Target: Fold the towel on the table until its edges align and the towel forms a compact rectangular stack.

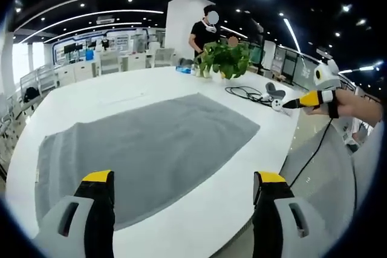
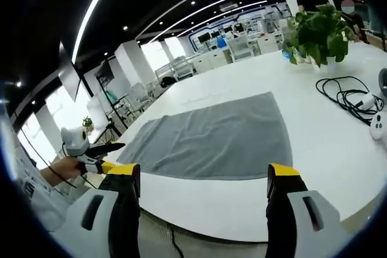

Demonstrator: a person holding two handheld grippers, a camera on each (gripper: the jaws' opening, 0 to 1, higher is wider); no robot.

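A grey towel [image 1: 151, 146] lies spread flat, unfolded, on the white table [image 1: 230, 209]. My left gripper [image 1: 183, 179] is open above the table's near edge, its yellow-tipped jaws wide apart with the towel's near edge between them and nothing held. In the right gripper view the same towel [image 2: 224, 137] stretches away from my right gripper [image 2: 203, 170], which is open and empty just short of the towel's near edge. A hand holds the right gripper [image 1: 311, 98] off the table's right end. The left gripper [image 2: 91, 149] hovers off the table's left side.
A potted green plant [image 1: 227, 58] [image 2: 317, 34] stands at the table's far end. A coiled black cable [image 2: 347, 95] [image 1: 248, 93] and a white controller [image 2: 378, 126] lie beside it. A person in black [image 1: 202, 31] stands behind the plant. The table edge [image 2: 242, 228] is close below my jaws.
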